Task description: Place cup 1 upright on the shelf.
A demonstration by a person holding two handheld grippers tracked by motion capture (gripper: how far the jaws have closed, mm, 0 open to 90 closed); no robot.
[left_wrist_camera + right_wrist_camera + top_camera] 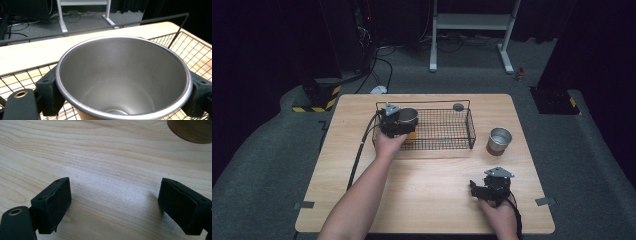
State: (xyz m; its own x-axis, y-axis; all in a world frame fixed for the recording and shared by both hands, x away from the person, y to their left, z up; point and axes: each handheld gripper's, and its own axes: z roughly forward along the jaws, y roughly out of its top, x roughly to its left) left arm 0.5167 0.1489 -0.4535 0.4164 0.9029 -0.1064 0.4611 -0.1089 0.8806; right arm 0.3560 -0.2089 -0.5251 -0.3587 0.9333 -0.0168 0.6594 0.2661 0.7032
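A steel cup (122, 80) is being held clamped by the left gripper (394, 125) over the wire basket (447, 131); lowering and release are called for next, while the right gripper (113, 205) is being kept wide open, empty.

Steel cup (122, 77) w/ tan-orange outer wall, upright, mouth up, inside empty & matte grey; clamped at its sides between the jaws of the left hand-held gripper (395, 121), at the near-left corner of the black wire basket (447, 131). High view puts it over the basket's left end; can't tell if its base touches the mesh.
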